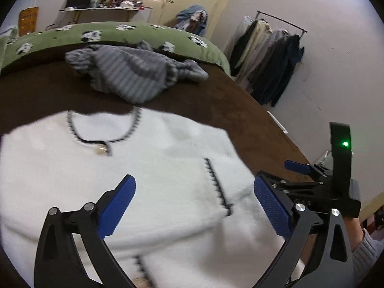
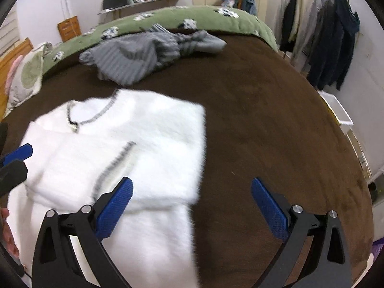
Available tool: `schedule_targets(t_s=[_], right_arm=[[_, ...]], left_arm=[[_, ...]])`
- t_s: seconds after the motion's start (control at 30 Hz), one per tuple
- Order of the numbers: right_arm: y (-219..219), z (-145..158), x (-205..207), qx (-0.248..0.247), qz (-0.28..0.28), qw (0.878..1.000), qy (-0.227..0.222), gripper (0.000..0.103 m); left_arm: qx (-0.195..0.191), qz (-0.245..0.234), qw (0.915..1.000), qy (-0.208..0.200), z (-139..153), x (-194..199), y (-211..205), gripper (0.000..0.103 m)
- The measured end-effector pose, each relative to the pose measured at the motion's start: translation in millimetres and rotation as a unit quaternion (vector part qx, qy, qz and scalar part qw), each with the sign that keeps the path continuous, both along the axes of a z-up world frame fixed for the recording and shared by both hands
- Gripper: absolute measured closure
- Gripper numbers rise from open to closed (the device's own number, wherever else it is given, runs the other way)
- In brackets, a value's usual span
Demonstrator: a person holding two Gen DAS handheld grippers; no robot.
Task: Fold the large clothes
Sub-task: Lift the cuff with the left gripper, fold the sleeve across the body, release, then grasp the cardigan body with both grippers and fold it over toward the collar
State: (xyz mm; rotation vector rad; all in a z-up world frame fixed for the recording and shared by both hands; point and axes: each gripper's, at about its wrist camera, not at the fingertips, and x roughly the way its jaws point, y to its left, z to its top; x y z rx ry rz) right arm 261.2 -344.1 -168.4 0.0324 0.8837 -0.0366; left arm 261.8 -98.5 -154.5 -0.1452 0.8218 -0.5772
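The left gripper (image 1: 195,198) stands with its two blue pads spread wide at the bottom of the left wrist view, and nothing is between them; it hangs over the white fluffy sweater (image 1: 144,168). The right gripper (image 2: 192,200) is also spread wide and empty in the lower part of the right wrist view. Its left pad is over the right edge of the sweater, and its right pad is over the bare brown blanket (image 2: 264,120). In the left wrist view the right gripper appears at the right edge, with a green light on its body and a sleeve below it.

The sweater lies flat on the brown blanket, in the lower left of the right wrist view. It has a dark trim on the neckline, which points to the upper part of the frame, and one sleeve with dark trim is folded over the body.

Beyond it, upper centre, a grey striped garment (image 2: 148,52) lies crumpled, apart from the sweater. Behind that lies a green quilt (image 2: 204,16). A clothes rack (image 2: 321,31) with dark coats stands at the upper right.
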Motion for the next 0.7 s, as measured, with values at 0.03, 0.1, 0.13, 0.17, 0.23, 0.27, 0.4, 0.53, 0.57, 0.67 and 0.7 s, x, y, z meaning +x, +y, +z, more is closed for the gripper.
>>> schedule_targets(t_s=[0.03, 0.1, 0.13, 0.17, 0.23, 0.27, 0.4, 0.53, 0.57, 0.67, 0.7], right_arm=[[7, 7, 1, 0.003, 0.006, 1.000, -0.008, 0.006], [22, 17, 4, 0.013, 0.021, 1.000, -0.018, 0.006], [30, 21, 6, 0.017, 0.029, 0.999, -0.021, 0.006], [38, 24, 8, 0.019, 0.035, 0.999, -0.022, 0.006], [57, 27, 14, 0.016, 0.045, 0.999, -0.024, 0.006], [65, 27, 17, 0.012, 0.049, 0.998, -0.024, 0.006], [102, 9, 30, -0.014, 0.076, 0.997, -0.005, 0.006], [131, -23, 39, -0.035, 0.097, 0.995, 0.012, 0.006], [136, -35, 43, -0.030, 0.101, 0.994, 0.026, 0.006], [141, -62, 52, -0.027, 0.095, 0.994, 0.052, 0.006], [140, -67, 53, -0.024, 0.092, 0.994, 0.054, 0.006]], left_arm=[[0.007, 0.007, 0.9999, 0.003, 3, 3, 10, 0.007], [0.022, 0.024, 0.9995, 0.005, 6, 9, 30, 0.007], [0.026, 0.031, 0.9992, 0.006, 7, 13, 39, 0.007], [0.031, 0.037, 0.9988, 0.007, 6, 16, 48, 0.007], [0.051, 0.049, 0.9974, 0.014, 1, 26, 65, 0.007], [0.062, 0.055, 0.9964, 0.018, -2, 30, 73, 0.007], [0.077, 0.084, 0.9926, 0.043, -23, 46, 110, 0.007], [0.079, 0.112, 0.9872, 0.080, -56, 56, 142, 0.007], [0.080, 0.115, 0.9864, 0.086, -62, 57, 147, 0.007], [0.077, 0.112, 0.9855, 0.102, -86, 57, 162, 0.007], [0.085, 0.105, 0.9856, 0.101, -92, 56, 163, 0.007]])
